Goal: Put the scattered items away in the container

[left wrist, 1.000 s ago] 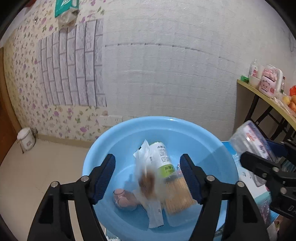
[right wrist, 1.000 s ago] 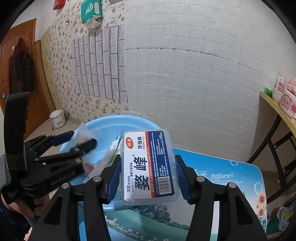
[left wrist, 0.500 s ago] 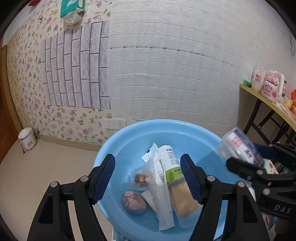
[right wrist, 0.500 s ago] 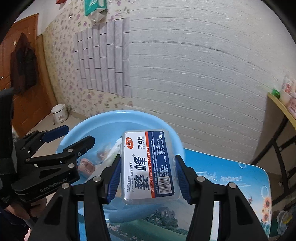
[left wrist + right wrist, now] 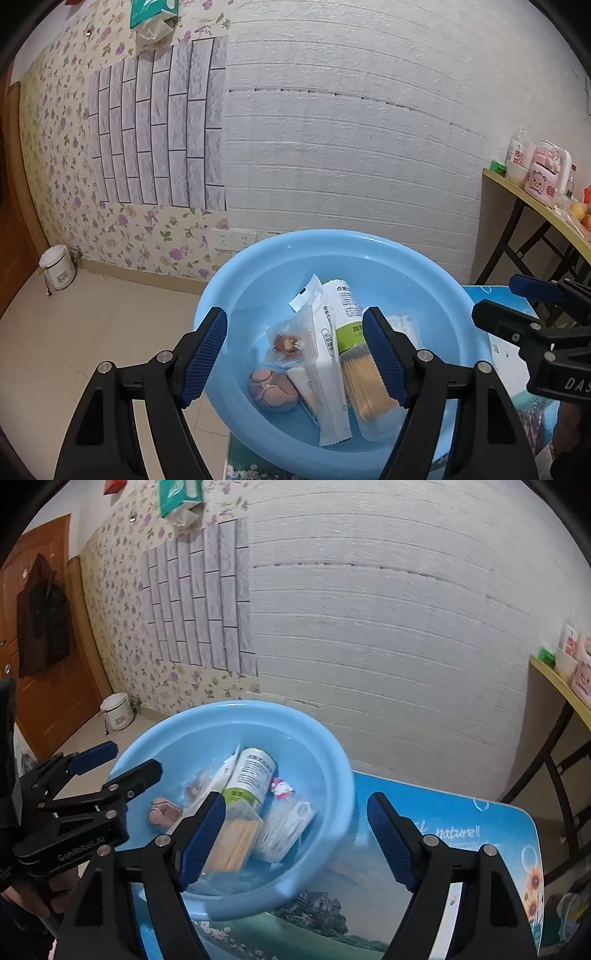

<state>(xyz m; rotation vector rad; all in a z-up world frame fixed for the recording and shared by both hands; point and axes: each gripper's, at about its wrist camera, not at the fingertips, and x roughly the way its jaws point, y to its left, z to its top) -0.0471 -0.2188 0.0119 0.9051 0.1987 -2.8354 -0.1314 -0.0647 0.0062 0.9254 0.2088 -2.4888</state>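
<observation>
Both my left gripper and right gripper have fingers apart, holding nothing. The floss box, toothpick jar and packets lie inside the blue basin on the worktop. I judge the tidying almost finished; I see no item outside.

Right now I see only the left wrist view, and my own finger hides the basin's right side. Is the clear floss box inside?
Observer: Yes. The floss box lies inside the basin, right of the toothpick jar.
Operator: Is the right gripper free?
Observer: The right gripper is open, with nothing between its fingers.
Operator: Anything else hidden there?
Observer: A small pink-and-white item lies just beyond the floss box, beside the toothpick jar.
</observation>
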